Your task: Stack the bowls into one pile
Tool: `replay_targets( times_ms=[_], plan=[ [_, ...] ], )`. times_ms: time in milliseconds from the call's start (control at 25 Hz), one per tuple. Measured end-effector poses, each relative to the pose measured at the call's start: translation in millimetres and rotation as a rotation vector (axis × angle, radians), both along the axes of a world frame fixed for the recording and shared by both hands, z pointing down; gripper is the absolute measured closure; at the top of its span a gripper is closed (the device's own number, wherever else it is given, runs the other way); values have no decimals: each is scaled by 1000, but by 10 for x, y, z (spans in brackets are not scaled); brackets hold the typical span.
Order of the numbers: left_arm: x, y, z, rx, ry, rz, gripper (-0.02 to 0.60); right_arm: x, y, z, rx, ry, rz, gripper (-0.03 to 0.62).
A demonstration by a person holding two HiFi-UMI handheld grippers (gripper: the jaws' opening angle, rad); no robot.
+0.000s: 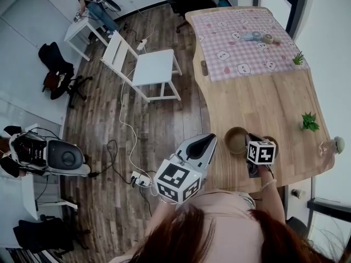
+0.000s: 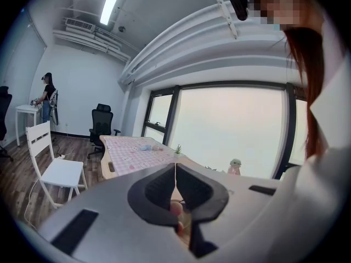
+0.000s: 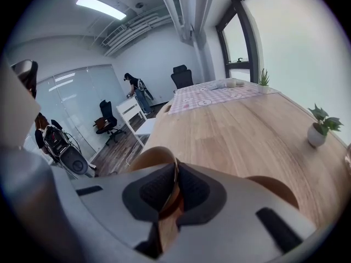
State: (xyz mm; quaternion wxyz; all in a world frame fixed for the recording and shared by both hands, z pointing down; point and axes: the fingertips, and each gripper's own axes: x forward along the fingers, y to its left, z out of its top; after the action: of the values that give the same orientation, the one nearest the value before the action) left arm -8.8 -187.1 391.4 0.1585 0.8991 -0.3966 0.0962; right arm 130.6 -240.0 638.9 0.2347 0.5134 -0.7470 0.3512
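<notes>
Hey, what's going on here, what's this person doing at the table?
A person holds a tool in each hand at a wooden table. The right tool pinches the rim of a tan bowl near the table's front edge, and a second bowl sits just to its right. The two are side by side, not yet stacked. The left tool is shut and empty, held beside the table.

The bowl (image 1: 237, 141) is brown, the tablecloth (image 1: 247, 37) pink-checked, the table (image 1: 263, 103) pale wood.
</notes>
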Motion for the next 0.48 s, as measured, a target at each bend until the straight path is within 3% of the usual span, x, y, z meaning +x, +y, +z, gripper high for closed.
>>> replay_targets(
  times_ms=[480],
  plan=[
    [-22,-5,2,3,6,-2,571,-18,20,95,-60,56,-14,572]
  ],
)
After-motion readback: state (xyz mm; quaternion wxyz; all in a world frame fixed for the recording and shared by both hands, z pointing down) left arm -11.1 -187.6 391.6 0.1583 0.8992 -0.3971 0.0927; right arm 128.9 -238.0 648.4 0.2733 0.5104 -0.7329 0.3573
